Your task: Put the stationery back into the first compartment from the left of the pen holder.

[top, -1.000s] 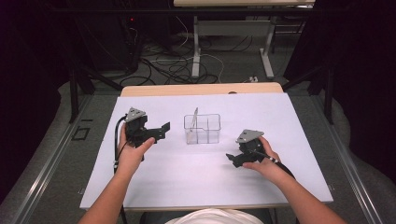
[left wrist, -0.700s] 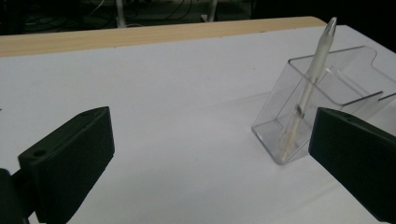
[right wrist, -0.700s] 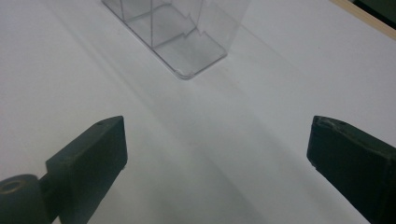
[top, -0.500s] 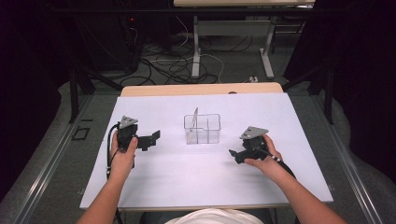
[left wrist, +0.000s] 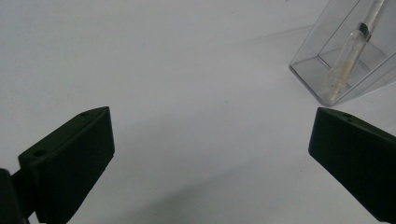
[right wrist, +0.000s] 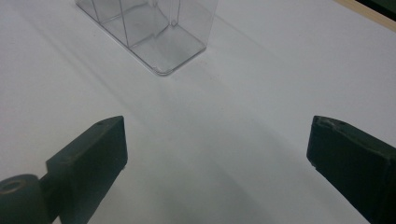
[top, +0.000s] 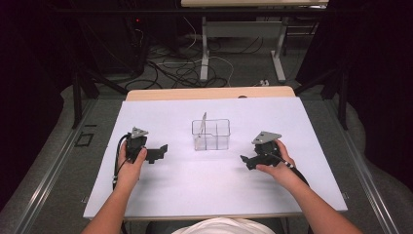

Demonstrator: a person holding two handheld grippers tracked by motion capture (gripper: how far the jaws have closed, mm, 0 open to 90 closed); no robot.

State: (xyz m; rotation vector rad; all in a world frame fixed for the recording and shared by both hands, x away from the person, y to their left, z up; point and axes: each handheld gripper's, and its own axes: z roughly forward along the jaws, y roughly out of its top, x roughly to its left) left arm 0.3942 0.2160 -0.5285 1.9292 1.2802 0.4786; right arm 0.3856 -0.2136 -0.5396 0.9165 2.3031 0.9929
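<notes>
A clear plastic organiser box (top: 211, 134) with compartments stands in the middle of the white table. A thin clear pen-like stick (top: 202, 121) leans in its left compartment, also seen as the stick (left wrist: 349, 46) in the box (left wrist: 327, 79). My left gripper (top: 158, 152) rests low on the table to the box's left, open, nothing between its jaws. My right gripper (top: 248, 160) sits to the box's right, open and empty, facing the box's corner (right wrist: 161, 46).
The white sheet (top: 209, 180) covers the table, with a wooden edge (top: 209, 92) at the far side. Beyond it are cables and table legs (top: 204, 53) on the floor. A metal rail (top: 44, 175) runs along the left.
My left gripper has moved away from the box, back toward the near left, and lowered to the table. The right gripper has shifted slightly right and nearer.
</notes>
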